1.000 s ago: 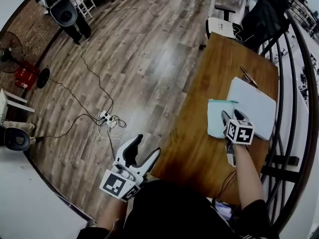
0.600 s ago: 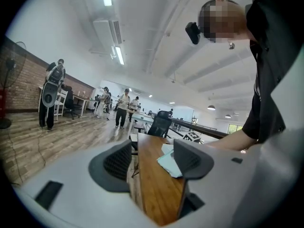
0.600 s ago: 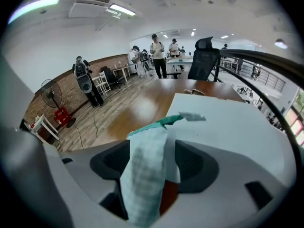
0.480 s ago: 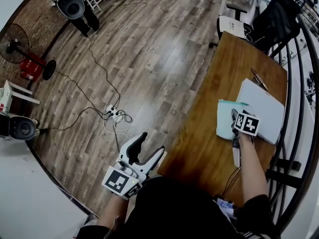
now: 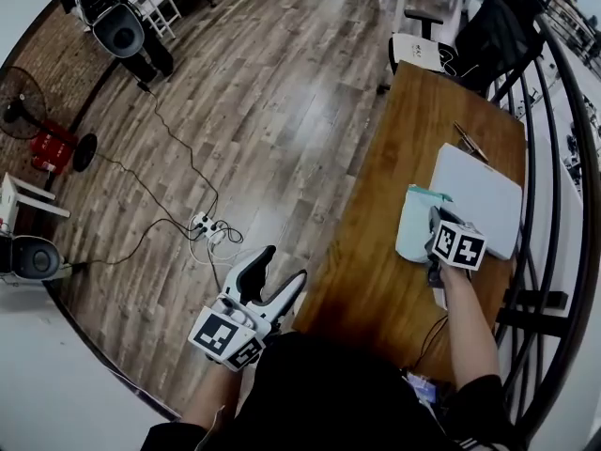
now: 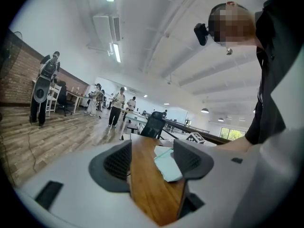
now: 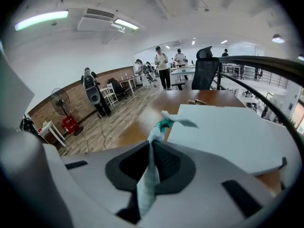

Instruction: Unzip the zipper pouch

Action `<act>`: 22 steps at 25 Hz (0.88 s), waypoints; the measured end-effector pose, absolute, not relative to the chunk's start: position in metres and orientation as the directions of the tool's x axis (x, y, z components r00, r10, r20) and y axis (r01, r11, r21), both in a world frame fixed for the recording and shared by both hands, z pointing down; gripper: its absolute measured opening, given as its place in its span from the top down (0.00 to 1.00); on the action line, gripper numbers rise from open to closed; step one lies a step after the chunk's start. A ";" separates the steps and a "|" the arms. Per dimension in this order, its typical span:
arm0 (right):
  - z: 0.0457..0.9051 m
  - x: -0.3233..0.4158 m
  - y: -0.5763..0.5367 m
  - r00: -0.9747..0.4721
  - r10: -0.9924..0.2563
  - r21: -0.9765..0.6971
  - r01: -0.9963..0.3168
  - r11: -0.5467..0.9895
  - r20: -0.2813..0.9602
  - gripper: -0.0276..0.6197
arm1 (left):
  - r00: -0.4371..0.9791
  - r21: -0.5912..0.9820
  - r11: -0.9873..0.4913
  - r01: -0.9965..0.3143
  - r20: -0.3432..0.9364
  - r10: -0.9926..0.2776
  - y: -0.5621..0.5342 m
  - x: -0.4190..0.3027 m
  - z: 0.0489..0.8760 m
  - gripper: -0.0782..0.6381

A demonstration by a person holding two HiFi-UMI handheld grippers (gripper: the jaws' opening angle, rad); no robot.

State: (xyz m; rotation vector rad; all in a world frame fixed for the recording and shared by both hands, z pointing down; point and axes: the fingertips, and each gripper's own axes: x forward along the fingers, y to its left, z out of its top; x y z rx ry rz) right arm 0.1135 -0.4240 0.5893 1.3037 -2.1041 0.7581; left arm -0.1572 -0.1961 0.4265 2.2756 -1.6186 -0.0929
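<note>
Change since a second ago:
- right gripper (image 5: 435, 222): jaws then wide above the flat zipper pouch (image 5: 411, 225); now closing, pads pinching a fold of its pale teal fabric.
- zipper pouch: then spread flat, now bunched narrower, with one edge drawn up between the pads.
- left gripper (image 5: 282, 269): unchanged. It still hangs off the table's near left corner over the floor, fingers wide apart with nothing between them.

Count, on the table (image 5: 404, 130):
- zipper pouch, 1. Pale teal with a darker teal zip end. It sits in the near half toward the right edge, touching the left edge of the white pad (image 5: 484, 194).
- white pad, 1. Lies flat along the right edge.
- pen (image 5: 468, 142), 1. Lies just beyond the pad's far left corner, apart from the pouch.

Count, held by the person:
- grippers, 2. Each carries a marker cube. The right one is over the table, the left one off it.

Count, around the table:
- black office chair (image 5: 493, 22), 1, at the table's far end.
- power strip (image 5: 199, 221), 1, on the wooden floor with its cables, well apart from the table's left edge.
</note>
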 end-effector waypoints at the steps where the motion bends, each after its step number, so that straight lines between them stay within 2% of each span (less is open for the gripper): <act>1: 0.584 0.112 -0.418 -0.405 -0.606 -0.195 -0.903 0.382 0.685 0.93 | 0.354 0.319 -0.296 -0.900 0.140 -0.925 -0.196 -0.155 0.427 0.50; 5: 0.559 0.099 -0.392 -0.503 -0.612 -0.257 -0.856 0.448 0.610 0.94 | 0.380 0.342 -0.319 -0.884 0.126 -0.916 -0.193 -0.148 0.428 0.50; 12: 0.487 0.077 -0.344 -0.667 -0.599 -0.255 -0.734 0.629 0.442 0.94 | 0.446 0.362 -0.386 -0.848 0.096 -0.890 -0.201 -0.136 0.430 0.53; 18: 0.435 0.066 -0.292 -0.809 -0.525 -0.221 -0.581 0.783 0.266 0.94 | 0.549 0.405 -0.488 -0.774 0.044 -0.834 -0.216 -0.105 0.433 0.60; 22: 0.402 0.063 -0.260 -0.850 -0.499 -0.138 -0.522 0.842 0.171 0.95 | 0.630 0.470 -0.550 -0.691 0.018 -0.776 -0.231 -0.084 0.437 0.60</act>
